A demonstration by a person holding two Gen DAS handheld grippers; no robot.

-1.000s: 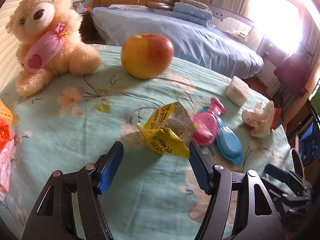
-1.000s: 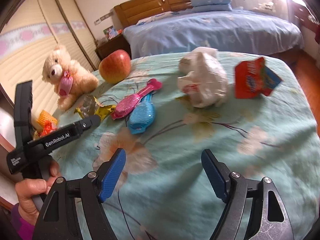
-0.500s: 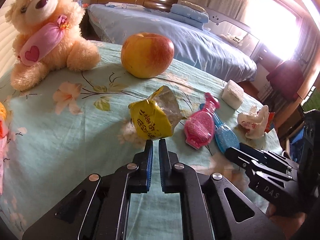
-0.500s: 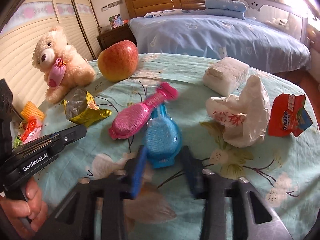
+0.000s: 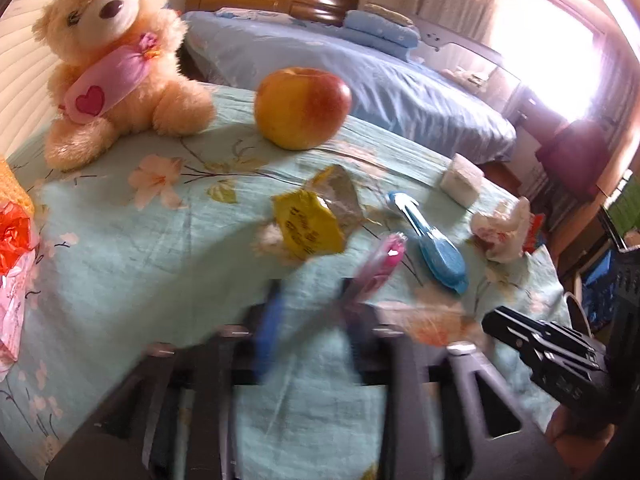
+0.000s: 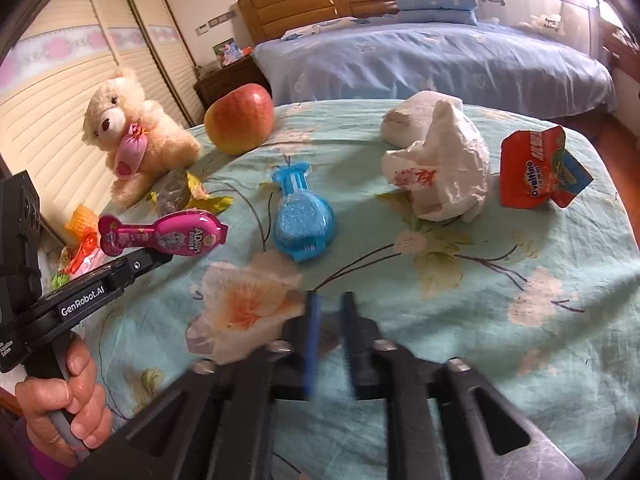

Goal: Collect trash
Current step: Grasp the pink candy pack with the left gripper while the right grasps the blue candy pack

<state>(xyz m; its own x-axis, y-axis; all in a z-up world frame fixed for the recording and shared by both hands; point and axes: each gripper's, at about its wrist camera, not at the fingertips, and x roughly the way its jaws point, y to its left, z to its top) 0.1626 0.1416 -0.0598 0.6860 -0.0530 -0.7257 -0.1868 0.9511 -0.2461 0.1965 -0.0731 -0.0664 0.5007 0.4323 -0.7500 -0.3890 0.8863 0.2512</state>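
You are looking at one table under a flowered cloth (image 6: 520,280). On it I am counting one teddy bear (image 6: 128,136), one apple (image 6: 240,124), one white block (image 5: 460,180), one blue package (image 6: 302,224) and one pink package (image 6: 160,236).

The trash is lying in several places: one yellow wrapper (image 5: 308,228) in the middle, in front of the apple, one crumpled white plastic bag (image 6: 440,176) on the right, and one red packet (image 6: 536,172) just beside it, further right. The bag is hiding its inside, so I cannot tell if something is in it. It is also covering part of the white block behind it. At the left edge, some orange and red wrappers (image 5: 12,232) are cut off.

Your left gripper (image 5: 312,304) is very blurred. Its jaws have just been opening and are standing partly apart, with only cloth showing between them. The pink package is reaching to the right finger, but I cannot tell if it is touching. Your left hand (image 6: 68,400) is gripping the handle.

Your right gripper (image 6: 330,304) has just been closing. It is keeping a narrow gap, holding nothing, over the near cloth, well apart from the trash.
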